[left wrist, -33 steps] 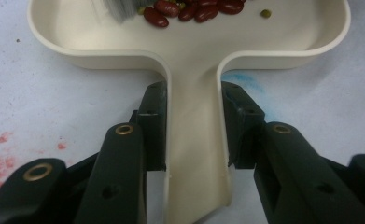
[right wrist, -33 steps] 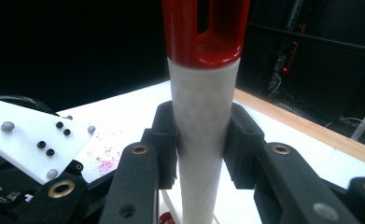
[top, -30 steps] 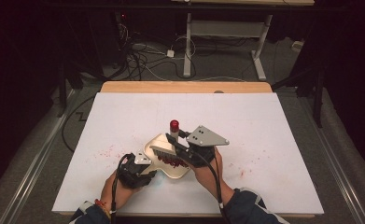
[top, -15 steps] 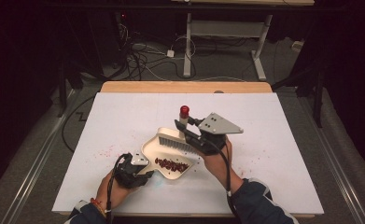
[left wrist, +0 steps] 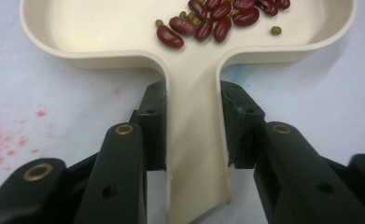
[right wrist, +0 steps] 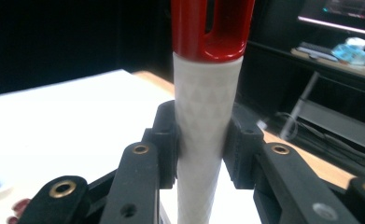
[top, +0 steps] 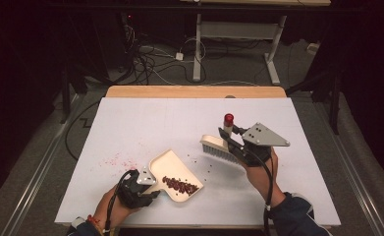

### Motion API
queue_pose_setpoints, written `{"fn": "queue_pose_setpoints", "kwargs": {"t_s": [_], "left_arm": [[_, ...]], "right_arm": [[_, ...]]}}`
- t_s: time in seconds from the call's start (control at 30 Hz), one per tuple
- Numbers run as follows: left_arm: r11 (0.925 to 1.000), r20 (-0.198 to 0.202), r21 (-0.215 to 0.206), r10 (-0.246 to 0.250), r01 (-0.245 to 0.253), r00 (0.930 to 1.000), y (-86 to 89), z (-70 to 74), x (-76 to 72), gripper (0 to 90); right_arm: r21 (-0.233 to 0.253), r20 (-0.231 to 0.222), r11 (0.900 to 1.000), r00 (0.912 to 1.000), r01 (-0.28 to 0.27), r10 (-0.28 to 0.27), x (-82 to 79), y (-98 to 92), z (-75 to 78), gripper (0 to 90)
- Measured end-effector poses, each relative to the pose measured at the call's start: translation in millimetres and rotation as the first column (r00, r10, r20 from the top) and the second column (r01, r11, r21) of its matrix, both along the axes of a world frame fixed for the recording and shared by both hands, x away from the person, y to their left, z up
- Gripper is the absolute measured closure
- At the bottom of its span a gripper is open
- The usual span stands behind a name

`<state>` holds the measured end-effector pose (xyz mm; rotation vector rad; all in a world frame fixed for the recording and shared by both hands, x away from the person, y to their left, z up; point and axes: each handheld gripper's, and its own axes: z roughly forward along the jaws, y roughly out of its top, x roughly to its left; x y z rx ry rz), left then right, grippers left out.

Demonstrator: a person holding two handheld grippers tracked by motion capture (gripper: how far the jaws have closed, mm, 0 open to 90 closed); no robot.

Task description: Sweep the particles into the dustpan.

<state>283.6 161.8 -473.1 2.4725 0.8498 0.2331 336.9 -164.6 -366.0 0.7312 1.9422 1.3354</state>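
Note:
A cream dustpan point(top: 172, 169) lies on the white table, holding a pile of red beans point(top: 180, 185) and a few small green ones. My left gripper point(top: 139, 184) is shut on the dustpan's handle point(left wrist: 194, 140), its jaws pressing both sides. The beans point(left wrist: 213, 18) sit at the pan's far end in the left gripper view. To the right, my right gripper point(top: 236, 140) is shut on the white handle point(right wrist: 203, 130) of a hand brush point(top: 219, 146) with a red cap point(top: 228, 118). The brush is lifted above the table, apart from the dustpan.
Red stains point(top: 118, 160) mark the table left of the dustpan. A few stray beans point(top: 206, 169) lie between pan and brush. A wooden strip point(top: 194, 92) borders the table's far edge. Cables and desk legs stand on the floor beyond.
My right gripper has carried the brush up and to the right, away from the dustpan. The dustpan has shifted slightly toward the near left with the beans in it.

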Motion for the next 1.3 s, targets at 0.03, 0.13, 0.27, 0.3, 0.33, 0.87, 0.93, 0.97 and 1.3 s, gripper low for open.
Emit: {"fn": "queue_pose_setpoints", "kwargs": {"t_s": [0.03,0.13,0.27,0.3,0.33,0.87,0.93,0.97,1.3], "left_arm": [[1.0000,0.000,0.004,-0.009,0.009,1.0000,-2.9,0.2,-1.6,63.1],[0.9996,0.000,0.016,-0.022,0.022,0.9997,-8.7,0.2,-4.0,63.1],[0.9992,0.002,0.029,-0.026,0.026,0.9997,-13.1,1.3,-6.1,63.1],[0.9992,0.000,0.029,-0.026,0.026,0.9997,-13.7,1.4,-5.8,63.1],[0.9991,-0.001,0.033,-0.027,0.027,0.9996,-14.7,1.4,-5.4,63.1],[0.9994,-0.018,0.031,-0.015,0.016,0.9997,-21.7,0.4,1.6,63.1],[0.9994,-0.016,0.034,-0.008,0.008,0.9998,-22.1,0.6,1.4,63.2],[0.9994,-0.015,0.035,-0.003,0.003,0.9999,-22.1,0.4,1.4,63.1],[0.9995,-0.022,0.016,0.028,-0.028,0.9994,-15.8,-1.1,5.7,63.1]], "right_arm": [[-0.004,-0.003,1.000,1.0000,0.008,-0.008,-0.8,-4.4,-1.4,69.8],[-0.005,-0.023,0.999,0.9992,0.033,-0.033,-3.0,-17.9,-3.7,69.8],[-0.012,-0.033,0.999,0.9984,0.045,-0.046,-9.8,-30.4,-5.6,69.8],[-0.010,-0.030,0.999,0.9984,0.048,-0.048,-11.0,-32.2,-6.5,69.8],[-0.014,-0.028,0.999,0.9984,0.049,-0.050,-11.6,-33.7,-7.5,69.8],[-0.020,-0.078,0.999,0.9960,-0.046,0.044,-40.1,4.1,-16.2,69.5],[-0.023,-0.077,0.998,0.9955,-0.057,0.055,-44.7,8.2,-16.1,69.5],[-0.014,-0.082,0.998,0.9949,-0.060,0.059,-46.4,8.9,-16.1,69.5],[0.091,-0.121,0.987,0.9823,-0.133,0.143,-59.2,20.7,-14.7,69.7]]}}
